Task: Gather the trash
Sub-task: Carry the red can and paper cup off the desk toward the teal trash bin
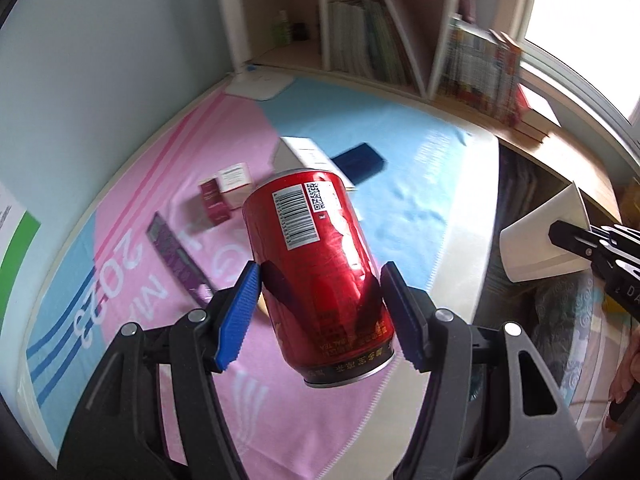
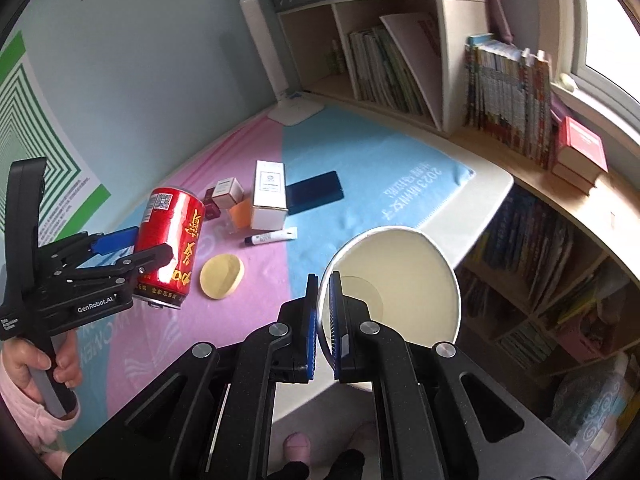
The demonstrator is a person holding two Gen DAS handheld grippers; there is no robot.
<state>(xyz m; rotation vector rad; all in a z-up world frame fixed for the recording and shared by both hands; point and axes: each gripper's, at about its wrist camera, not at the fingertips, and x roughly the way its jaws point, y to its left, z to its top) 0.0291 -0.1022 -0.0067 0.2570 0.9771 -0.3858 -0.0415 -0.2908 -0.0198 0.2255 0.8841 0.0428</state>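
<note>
the left gripper (image 1: 320, 304) pinches a red can (image 1: 316, 268) between its blue pads (image 1: 240, 312), the can tilted at frame centre above a pink and blue cloth (image 1: 400, 152). the right gripper (image 2: 325, 316), pressed nearly together, pinches the rim of a white paper cup (image 2: 400, 272) at lower centre of its view. on the cloth beyond lie a white box (image 2: 269, 194), a marker (image 2: 272, 236), a yellow disc (image 2: 222, 276) and a dark blue case (image 2: 316, 192). a bookshelf (image 2: 400, 60) fills the upper right.

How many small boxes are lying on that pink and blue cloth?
3: a tall white box mid-cloth, a white-and-pink box left of it, a maroon box beside that. More may be hidden behind the can.
</note>
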